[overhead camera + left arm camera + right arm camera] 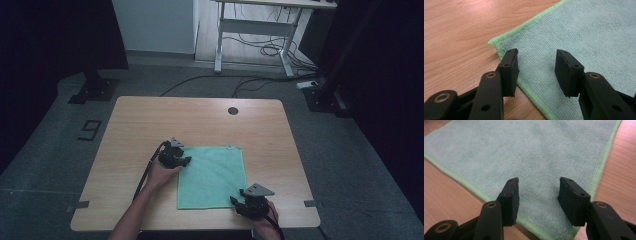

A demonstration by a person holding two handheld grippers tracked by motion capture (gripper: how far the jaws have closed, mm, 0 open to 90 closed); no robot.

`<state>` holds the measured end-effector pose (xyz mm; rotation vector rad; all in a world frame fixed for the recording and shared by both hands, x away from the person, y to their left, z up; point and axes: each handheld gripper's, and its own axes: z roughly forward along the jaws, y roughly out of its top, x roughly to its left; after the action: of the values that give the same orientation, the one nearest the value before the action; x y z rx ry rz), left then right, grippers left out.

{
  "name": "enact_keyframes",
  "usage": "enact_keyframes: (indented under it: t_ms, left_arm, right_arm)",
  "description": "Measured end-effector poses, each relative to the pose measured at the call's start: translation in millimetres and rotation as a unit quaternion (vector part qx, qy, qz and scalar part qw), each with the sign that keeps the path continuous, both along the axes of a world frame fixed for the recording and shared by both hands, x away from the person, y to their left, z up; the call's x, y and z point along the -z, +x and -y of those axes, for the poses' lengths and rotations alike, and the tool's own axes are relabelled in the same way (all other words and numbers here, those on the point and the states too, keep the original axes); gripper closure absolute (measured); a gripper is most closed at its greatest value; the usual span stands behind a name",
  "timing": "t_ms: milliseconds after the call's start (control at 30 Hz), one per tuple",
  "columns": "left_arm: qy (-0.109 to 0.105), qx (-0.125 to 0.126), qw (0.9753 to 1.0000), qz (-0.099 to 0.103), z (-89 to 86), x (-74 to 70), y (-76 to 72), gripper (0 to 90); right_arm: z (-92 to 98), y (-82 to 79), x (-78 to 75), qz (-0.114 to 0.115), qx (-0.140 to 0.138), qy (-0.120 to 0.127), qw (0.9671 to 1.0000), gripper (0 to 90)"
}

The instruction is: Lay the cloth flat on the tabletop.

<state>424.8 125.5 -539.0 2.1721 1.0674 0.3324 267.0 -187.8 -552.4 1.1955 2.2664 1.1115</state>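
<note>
We see the cloth point(212, 176) flat on the worktop point(140, 120); left hand-held gripper point(536, 66) gapes over its far-left corner, right hand-held gripper point(539, 195) gapes over its near-right corner.

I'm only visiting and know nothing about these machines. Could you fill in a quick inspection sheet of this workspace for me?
Surface: wooden table, round hole near far edge.
Job's things: green cloth spread flat.
Clutter: small grey tabs of tape at table edges.
Grippers: left tongs open at cloth's far left corner; right tongs open at its near right corner.
Cables: black cable trails from the left hand; loose wires on the floor.
Surroundings: white desk frame, dark curtains.
</note>
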Motion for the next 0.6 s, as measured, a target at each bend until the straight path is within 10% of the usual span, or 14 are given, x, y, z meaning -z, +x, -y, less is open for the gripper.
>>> enact_keyframes:
  t_ms: [600]
  left_arm:
    - [-0.003, 0.0, 1.0, 0.008, -5.5, -8.4, -4.1, 53.0]
  right_arm:
    - [0.2, -6.3, -4.1, -0.011, -0.012, 0.013, 0.9998, 49.1]
